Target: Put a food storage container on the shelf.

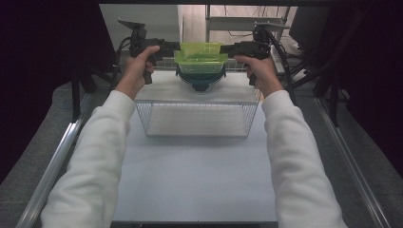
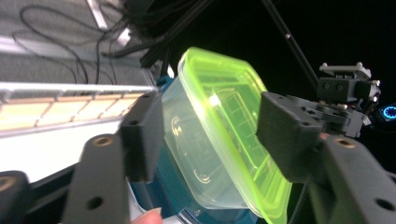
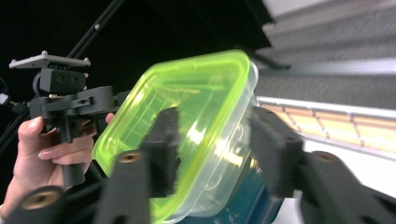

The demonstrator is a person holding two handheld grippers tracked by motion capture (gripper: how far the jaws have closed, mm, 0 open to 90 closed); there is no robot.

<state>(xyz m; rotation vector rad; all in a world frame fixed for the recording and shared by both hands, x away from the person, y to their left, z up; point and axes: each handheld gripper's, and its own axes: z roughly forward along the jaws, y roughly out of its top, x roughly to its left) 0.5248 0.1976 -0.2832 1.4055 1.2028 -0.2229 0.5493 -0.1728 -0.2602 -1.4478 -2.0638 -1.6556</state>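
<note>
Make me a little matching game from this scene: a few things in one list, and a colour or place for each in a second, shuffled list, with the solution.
Things:
1. lid
2. lower container
3. wire basket
4. left hand-held gripper

Colours or places:
A. dark teal, underneath the clear tub
B. neon yellow-green, on top of the clear tub
C. black, at the tub's left end
D. silver mesh, on the table nearer the person than the tub

Right pairs: 1-B, 2-A, 3-D, 4-C
</note>
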